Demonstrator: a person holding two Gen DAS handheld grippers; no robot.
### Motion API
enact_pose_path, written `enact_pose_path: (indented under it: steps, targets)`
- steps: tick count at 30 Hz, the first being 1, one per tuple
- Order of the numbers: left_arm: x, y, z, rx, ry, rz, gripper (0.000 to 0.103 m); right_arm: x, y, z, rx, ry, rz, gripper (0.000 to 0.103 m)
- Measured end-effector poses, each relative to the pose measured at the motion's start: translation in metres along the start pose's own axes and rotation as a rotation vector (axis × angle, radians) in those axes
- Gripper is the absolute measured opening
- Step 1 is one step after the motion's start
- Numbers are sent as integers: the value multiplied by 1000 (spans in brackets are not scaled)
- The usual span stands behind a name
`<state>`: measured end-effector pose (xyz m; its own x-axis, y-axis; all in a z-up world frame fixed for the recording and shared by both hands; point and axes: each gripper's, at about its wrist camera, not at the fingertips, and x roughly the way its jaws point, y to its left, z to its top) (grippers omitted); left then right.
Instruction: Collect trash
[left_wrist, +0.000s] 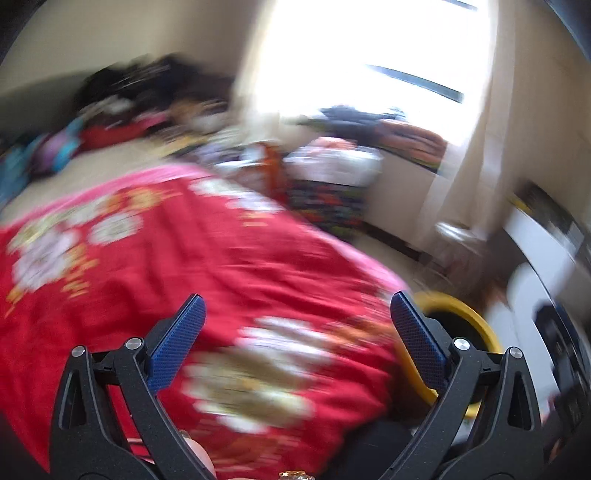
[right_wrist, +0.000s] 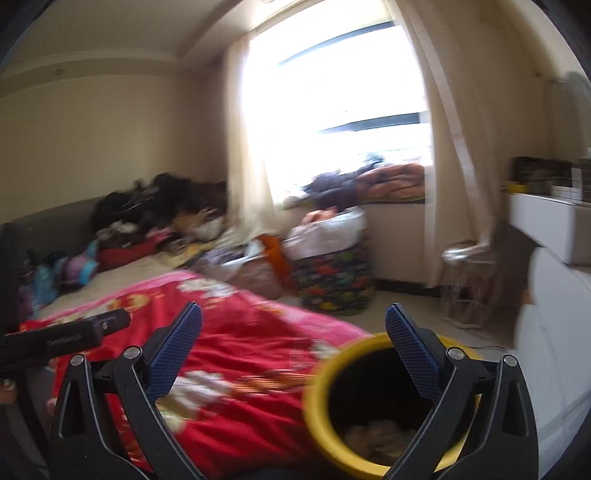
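A yellow-rimmed bin (right_wrist: 321, 402) with a dark inside stands beside the bed; pale crumpled trash (right_wrist: 376, 434) lies at its bottom. My right gripper (right_wrist: 293, 317) hangs open just above and behind the bin, nothing between its fingers. In the left wrist view my left gripper (left_wrist: 297, 308) is open over the red flowered blanket (left_wrist: 207, 280), and the bin's yellow rim (left_wrist: 461, 314) shows behind its right finger. The left view is heavily blurred. A dark bar (right_wrist: 66, 336), apparently the other tool, reaches in from the left of the right wrist view.
The bed (right_wrist: 122, 273) carries a heap of clothes (right_wrist: 159, 214) at its far end. A patterned bag (right_wrist: 336, 284) with white stuffing stands by the window wall. White furniture (right_wrist: 554, 321) lines the right side, and a small wire stool (right_wrist: 465, 280) stands under the curtain.
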<state>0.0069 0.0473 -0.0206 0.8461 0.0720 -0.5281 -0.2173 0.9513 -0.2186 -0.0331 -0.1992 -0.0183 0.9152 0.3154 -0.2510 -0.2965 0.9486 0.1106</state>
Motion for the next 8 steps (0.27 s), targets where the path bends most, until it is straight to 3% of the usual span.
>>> enact_pose_path:
  steps: [3, 5, 8]
  targets:
    - [8, 96, 18, -106, 18, 278, 92, 63, 73, 6, -50, 189, 227, 97]
    - [15, 175, 15, -179, 74, 478, 92, 112, 144, -9, -121, 368, 374, 97]
    - [15, 267, 0, -308, 128, 659, 92, 162, 244, -53, -237, 599, 565, 97]
